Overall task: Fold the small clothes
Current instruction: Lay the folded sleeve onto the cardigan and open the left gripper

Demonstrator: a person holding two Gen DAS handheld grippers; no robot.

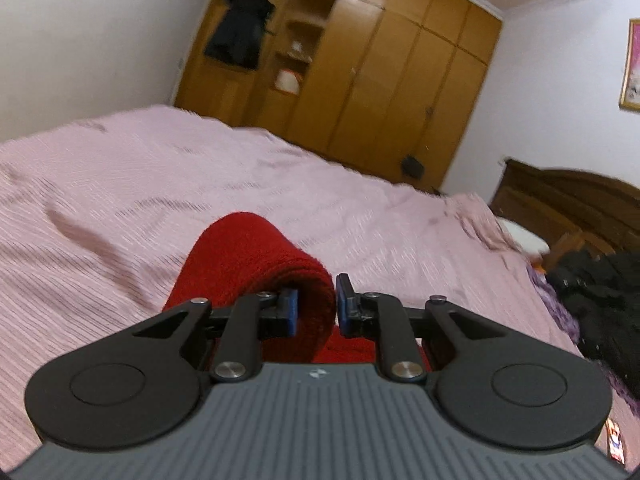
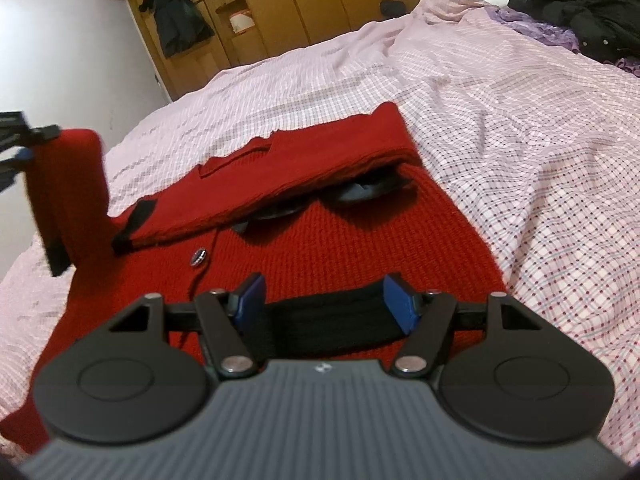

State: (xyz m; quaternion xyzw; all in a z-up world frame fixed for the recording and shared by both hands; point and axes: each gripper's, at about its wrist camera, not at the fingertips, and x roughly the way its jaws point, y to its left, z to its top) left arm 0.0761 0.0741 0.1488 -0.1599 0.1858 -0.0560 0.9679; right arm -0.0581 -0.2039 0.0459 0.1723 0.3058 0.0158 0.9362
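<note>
The right gripper [image 2: 324, 304] is hovering, jaws apart, over the black hem [image 2: 324, 316] of the red cardigan [image 2: 340, 240] on the bed [image 2: 520, 120], while at nine o'clock the left gripper [image 1: 316, 312] is clamping the lifted sleeve [image 1: 256, 260], so folding looks roughly half done.

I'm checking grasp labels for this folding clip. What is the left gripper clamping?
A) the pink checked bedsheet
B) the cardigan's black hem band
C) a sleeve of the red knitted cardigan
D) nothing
C: the left gripper pinches a lifted red sleeve of the red knitted cardigan, raised above the pink checked bedsheet.
</note>
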